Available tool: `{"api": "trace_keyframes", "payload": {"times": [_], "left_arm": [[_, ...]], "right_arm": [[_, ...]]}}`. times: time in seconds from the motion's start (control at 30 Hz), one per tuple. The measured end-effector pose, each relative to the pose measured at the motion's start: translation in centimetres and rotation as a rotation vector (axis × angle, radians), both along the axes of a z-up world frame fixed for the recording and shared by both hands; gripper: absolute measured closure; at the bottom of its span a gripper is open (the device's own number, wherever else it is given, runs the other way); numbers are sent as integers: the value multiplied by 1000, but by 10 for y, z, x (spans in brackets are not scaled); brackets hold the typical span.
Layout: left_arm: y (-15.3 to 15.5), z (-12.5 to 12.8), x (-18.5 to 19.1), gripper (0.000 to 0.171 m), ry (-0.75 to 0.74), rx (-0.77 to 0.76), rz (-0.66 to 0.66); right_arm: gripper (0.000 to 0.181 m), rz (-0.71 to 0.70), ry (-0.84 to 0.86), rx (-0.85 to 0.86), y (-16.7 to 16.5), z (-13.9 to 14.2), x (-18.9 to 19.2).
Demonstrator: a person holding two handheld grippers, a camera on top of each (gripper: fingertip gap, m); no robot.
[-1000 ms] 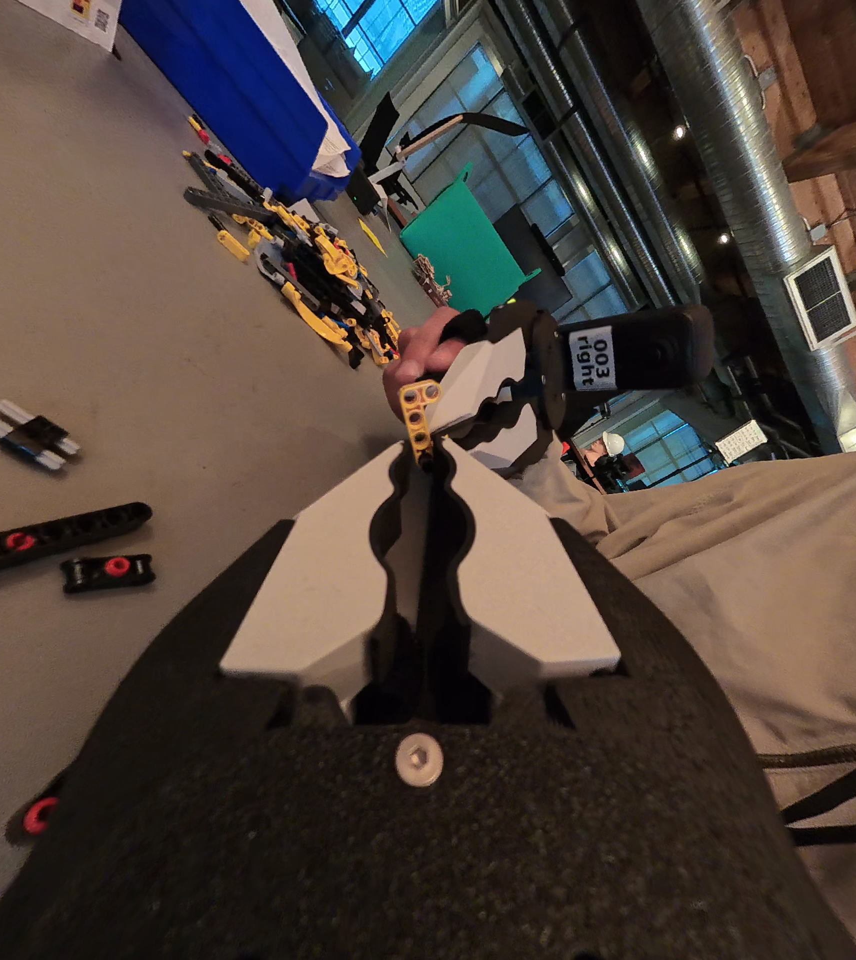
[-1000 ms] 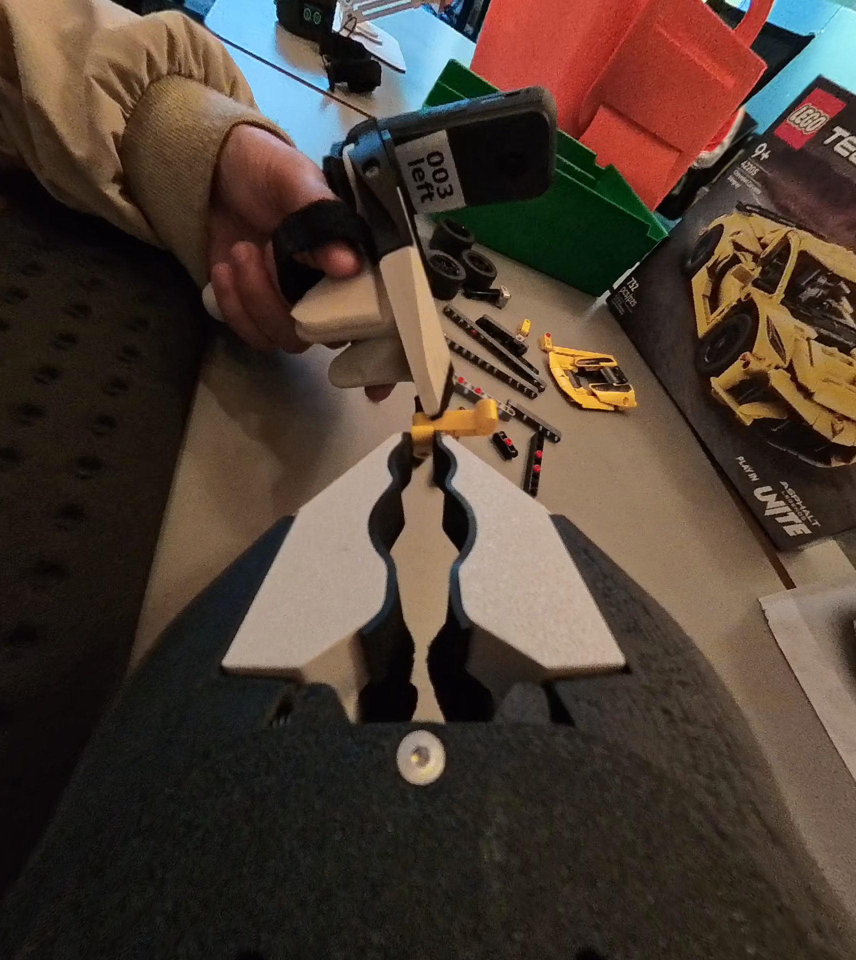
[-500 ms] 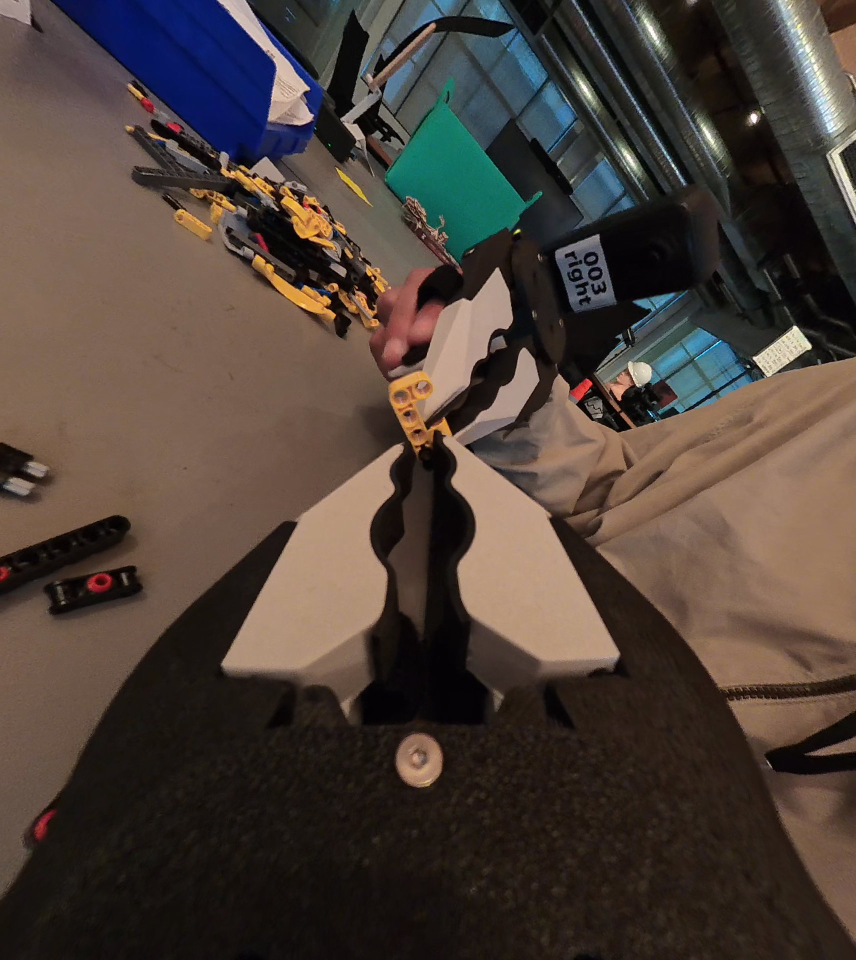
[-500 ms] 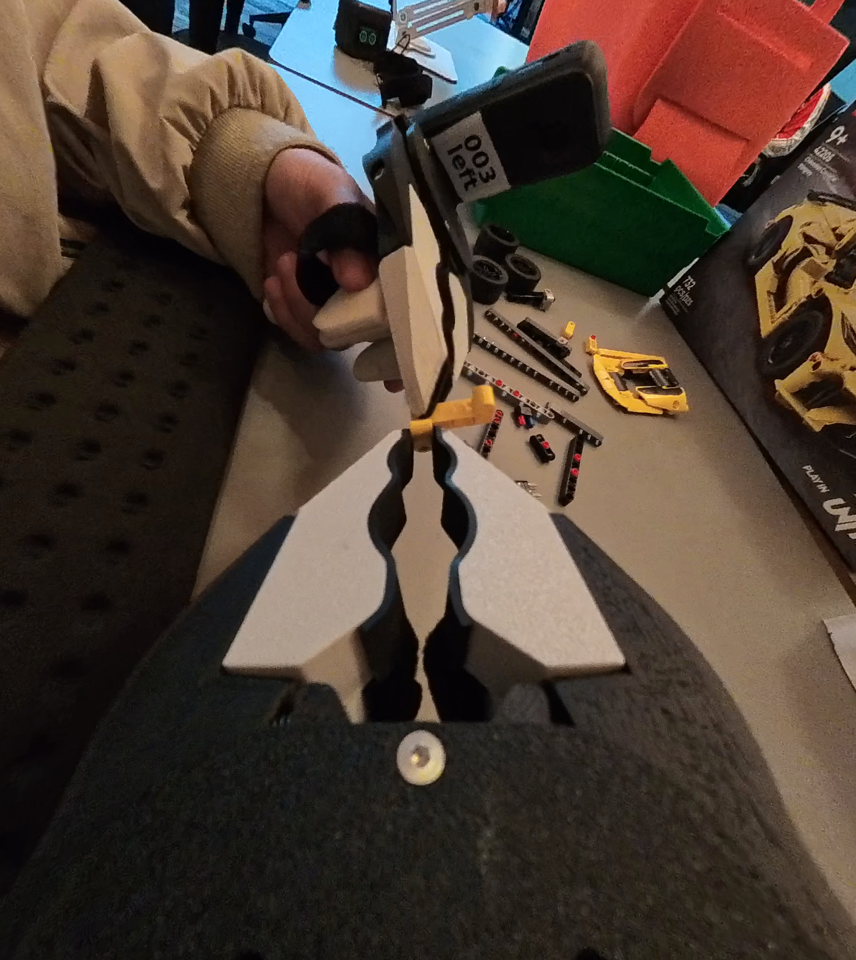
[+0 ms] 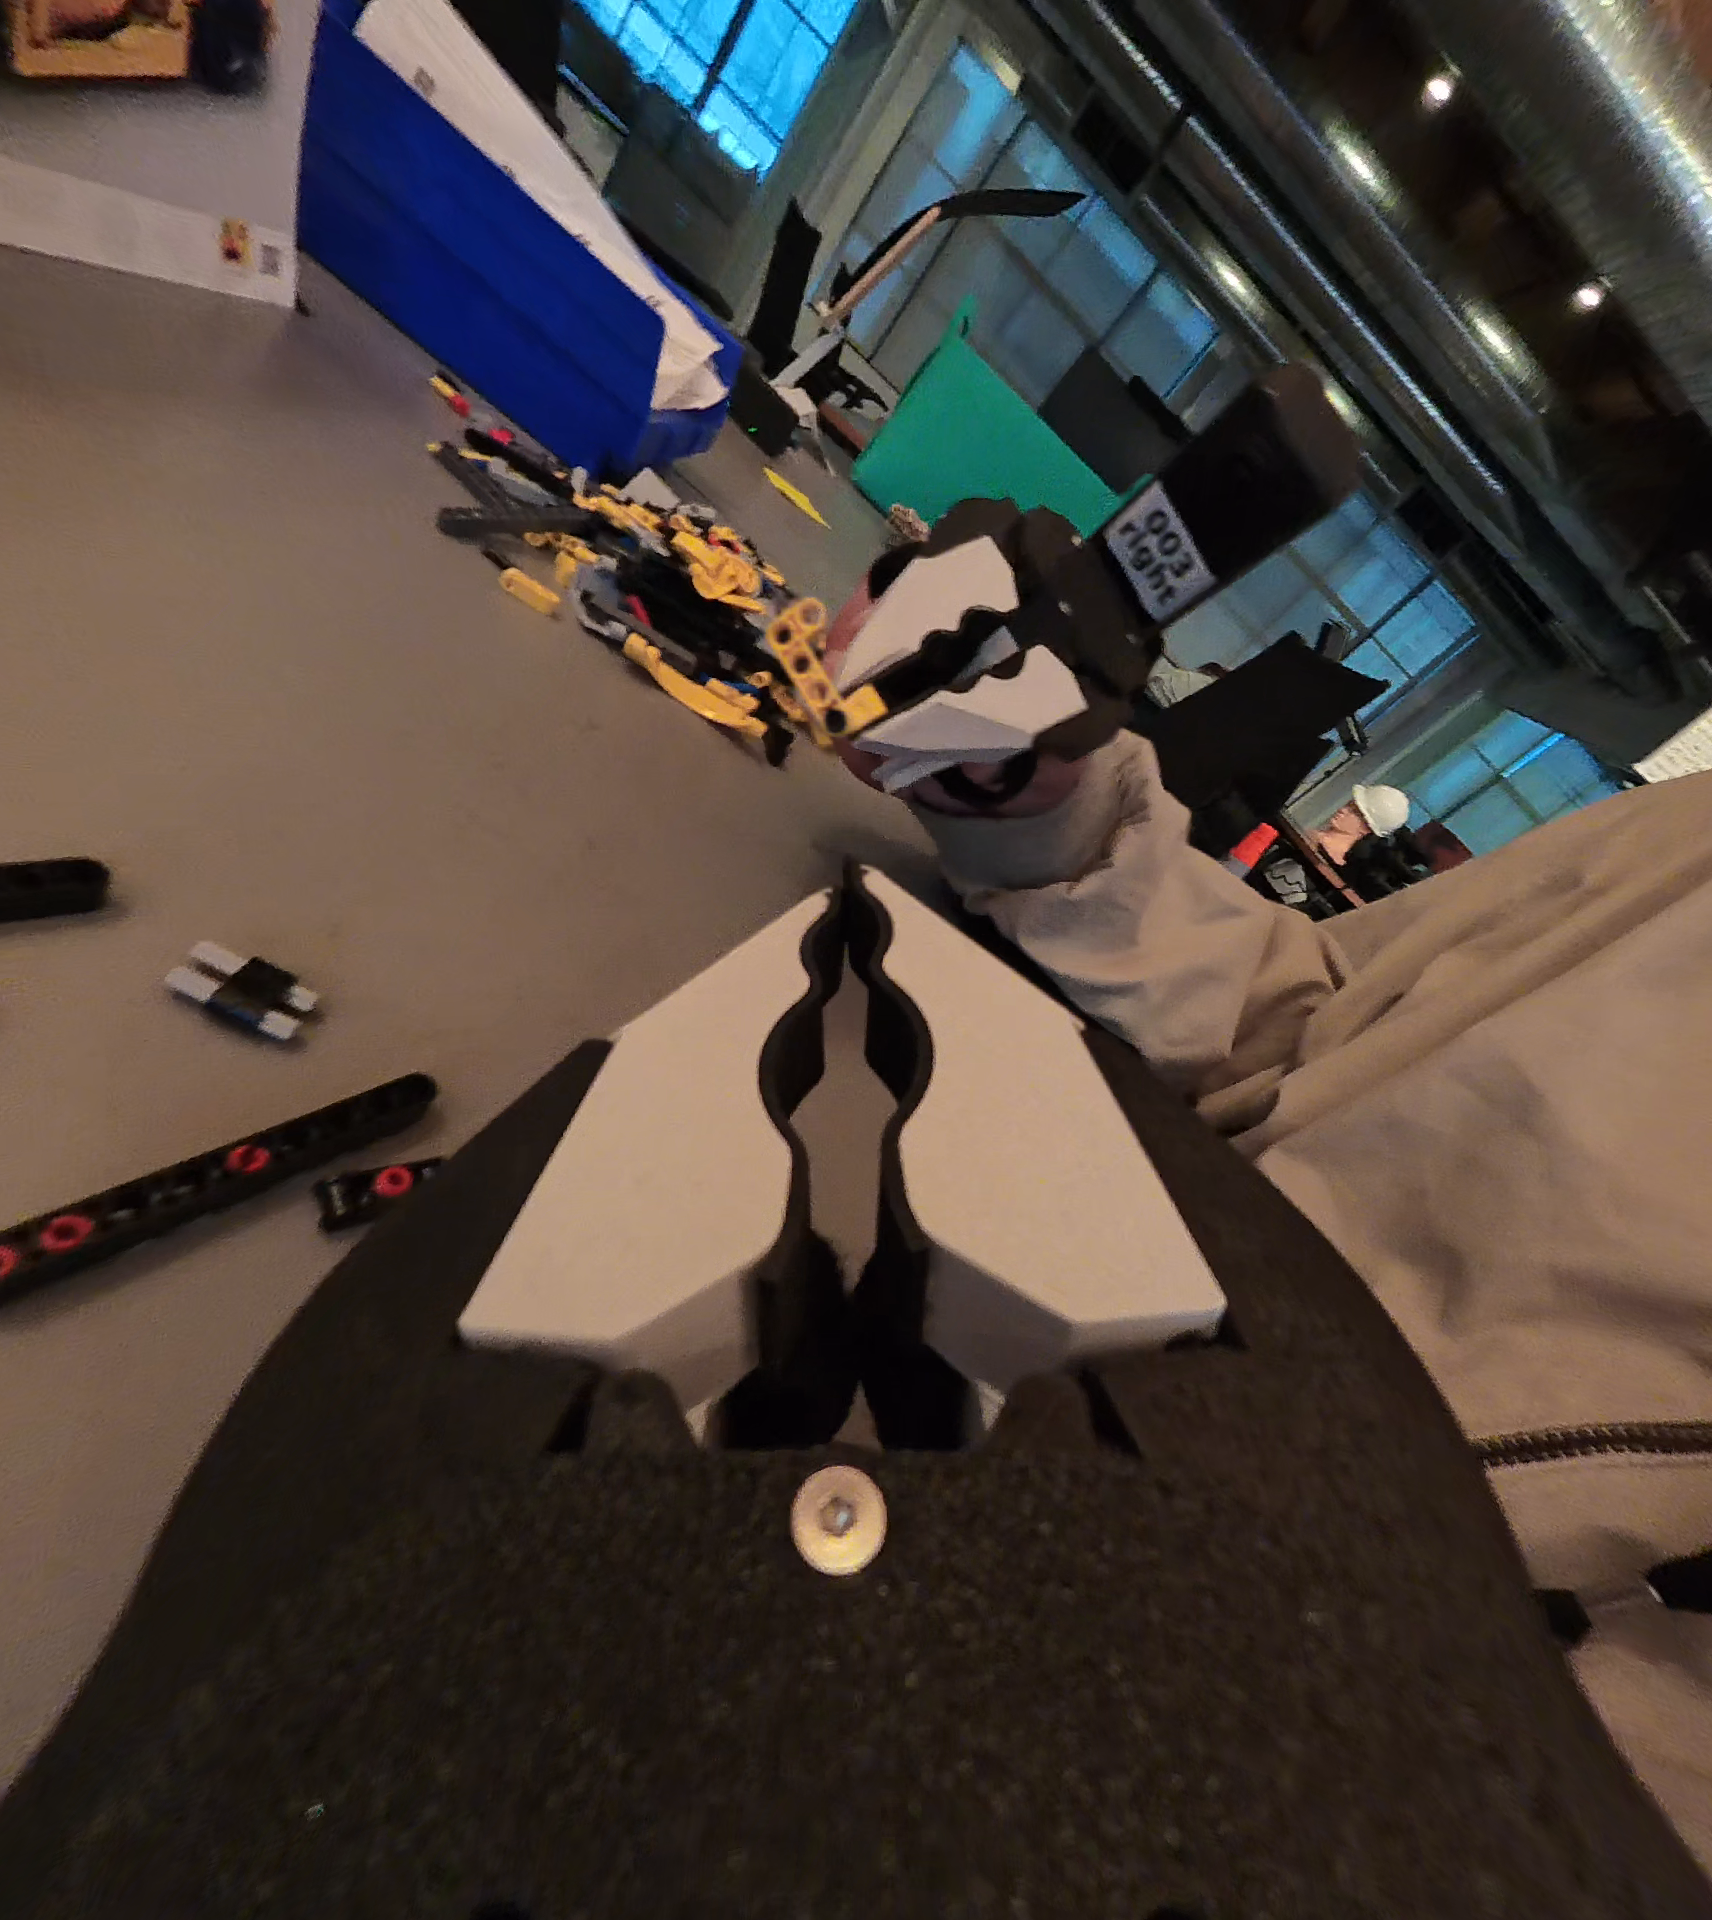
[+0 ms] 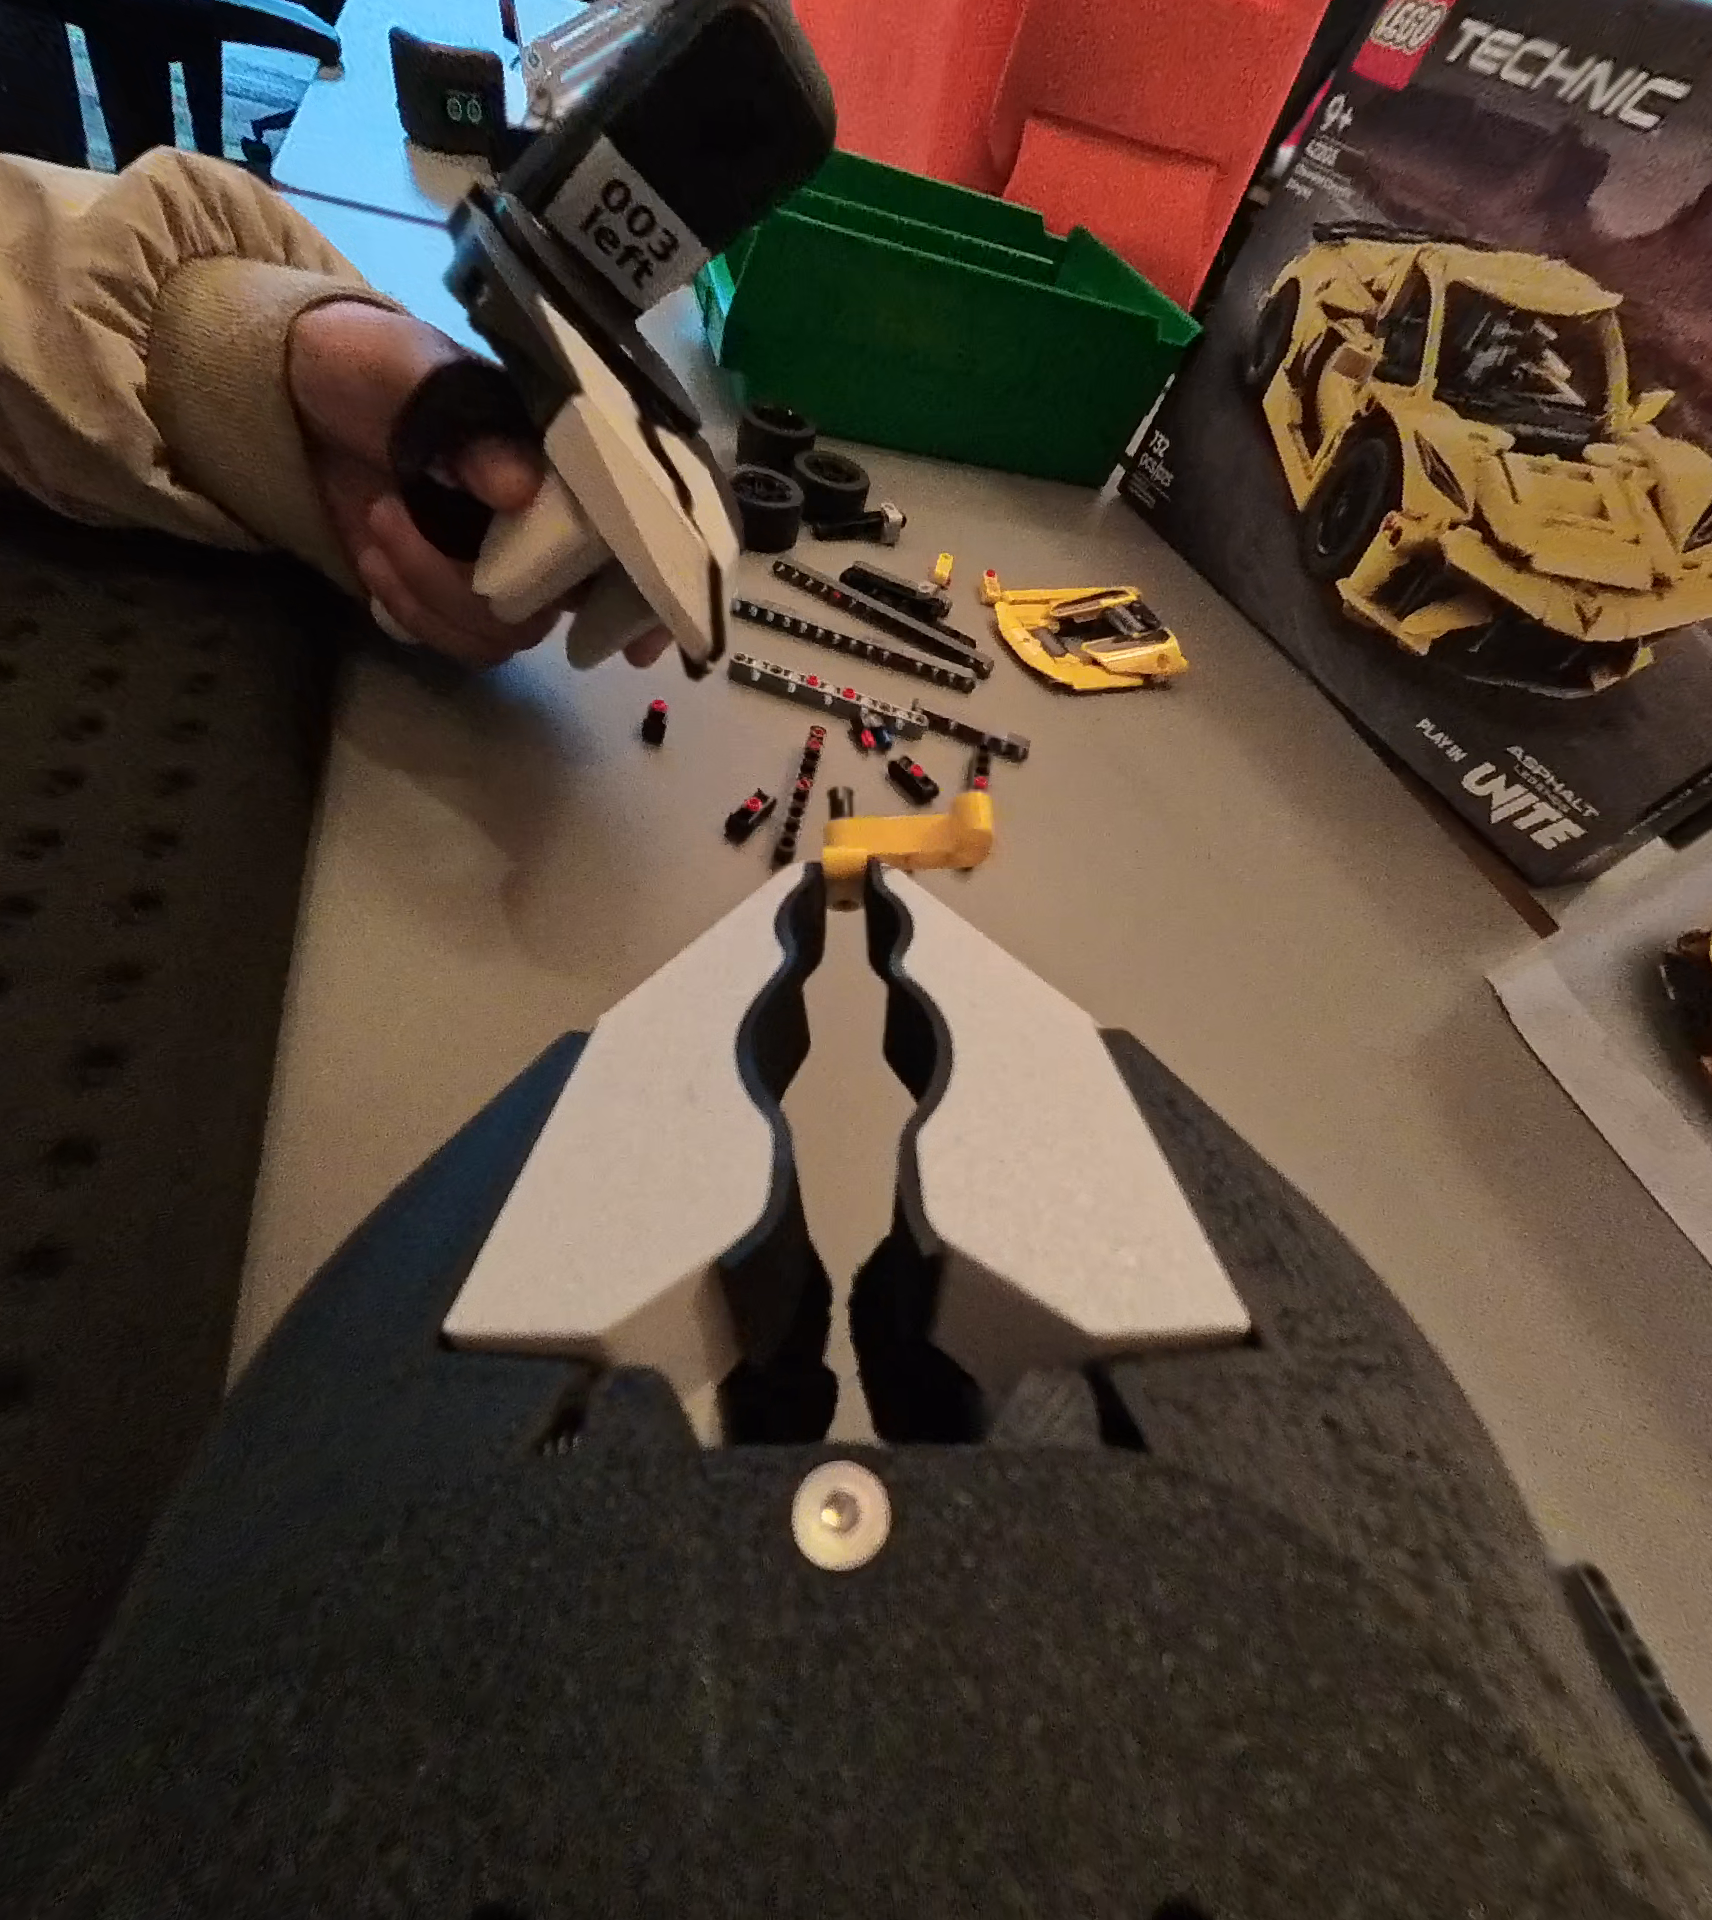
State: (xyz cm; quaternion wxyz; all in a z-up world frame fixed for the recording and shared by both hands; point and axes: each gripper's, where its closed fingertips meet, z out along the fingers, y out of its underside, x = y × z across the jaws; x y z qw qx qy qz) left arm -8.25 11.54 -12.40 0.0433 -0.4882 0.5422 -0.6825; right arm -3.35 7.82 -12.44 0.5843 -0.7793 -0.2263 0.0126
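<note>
My left gripper [image 5: 850,902] hangs over the grey tabletop [image 5: 208,644]; its jaws are drawn together with only a sliver between the tips and nothing held. Left of it lie a long black beam with red pins [image 5: 187,1190], a short black piece with a red pin [image 5: 376,1188] and a small black-and-white connector [image 5: 242,990]. Farther off, a heap of yellow and black parts [image 5: 670,613] sits before a blue bin [image 5: 478,249].

My right gripper [image 6: 844,878] has its jaws clamped on one end of a yellow L-shaped piece [image 6: 909,840], which sticks out rightward above the tabletop, clear of the surface. The two grippers are apart, not touching. Beyond the piece lie black beams [image 6: 857,644], black wheels [image 6: 795,473], a yellow car panel [image 6: 1091,634], a green bin [image 6: 935,332] and the kit box [image 6: 1517,436]. I judge the piece is in hand but not yet joined to anything.
</note>
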Motion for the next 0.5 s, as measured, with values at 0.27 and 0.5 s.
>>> {"api": "trace_keyframes", "payload": {"times": [0.27,0.5], "left_arm": [[-6,-26,4,171,51,224,41],[-5,11,7,144,7,-117,31]], "right_arm": [[174,-40,-218,52,18,-8,-14],[174,-59,-262,127,27,5,-30]]}}
